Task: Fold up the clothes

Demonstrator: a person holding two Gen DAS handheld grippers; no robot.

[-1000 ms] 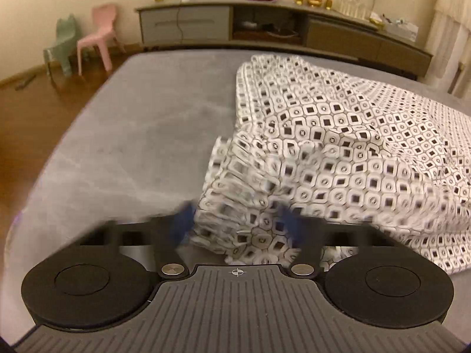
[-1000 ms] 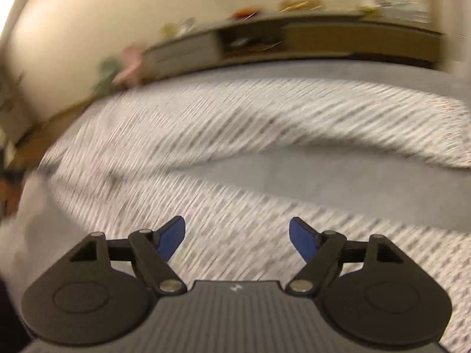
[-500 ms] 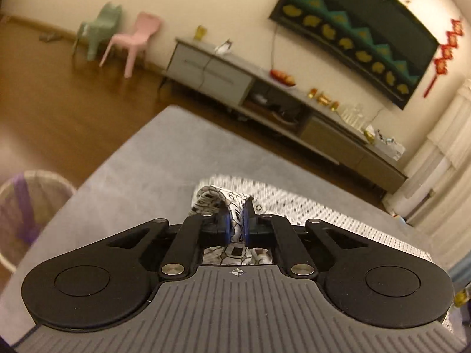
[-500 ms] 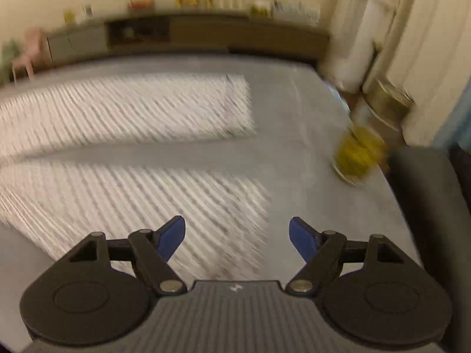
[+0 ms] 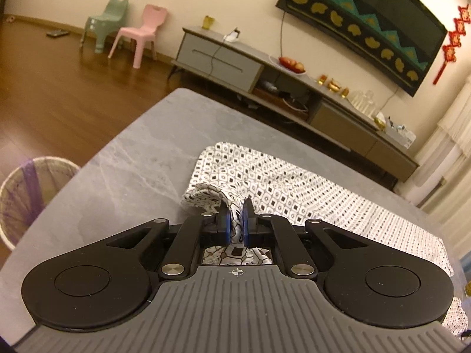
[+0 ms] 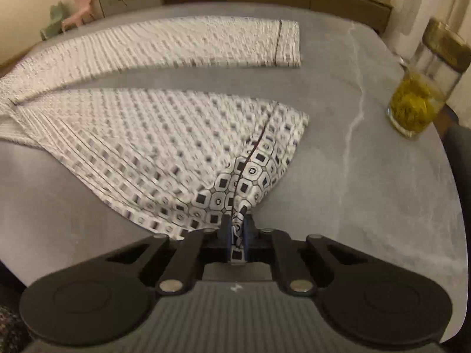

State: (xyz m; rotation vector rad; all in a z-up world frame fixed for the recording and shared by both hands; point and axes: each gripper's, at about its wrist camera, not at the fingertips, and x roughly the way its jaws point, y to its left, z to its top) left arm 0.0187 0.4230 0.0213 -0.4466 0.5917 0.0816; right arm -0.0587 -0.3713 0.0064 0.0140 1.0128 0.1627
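A white garment with a black square print (image 5: 279, 182) lies spread on the grey marbled table (image 5: 141, 158). My left gripper (image 5: 235, 206) is shut on a bunched edge at the cloth's left end and holds it a little above the tabletop. In the right wrist view the garment (image 6: 164, 135) shows two long legs; the far leg (image 6: 191, 41) lies flat. My right gripper (image 6: 238, 220) has its jaws closing on the near leg's hem corner, with the blue pads pressing the cloth by its dark seam.
A glass jar with yellow contents (image 6: 418, 100) stands near the table's right edge. A woven wastebasket (image 5: 26, 194) sits on the floor left of the table. A long TV cabinet (image 5: 265, 70) and two small plastic chairs (image 5: 138, 35) line the far wall.
The left gripper shut on the garment's edge and lifted it. The right gripper swept right along the cloth with jaws wide, then closed on the near leg's hem corner.
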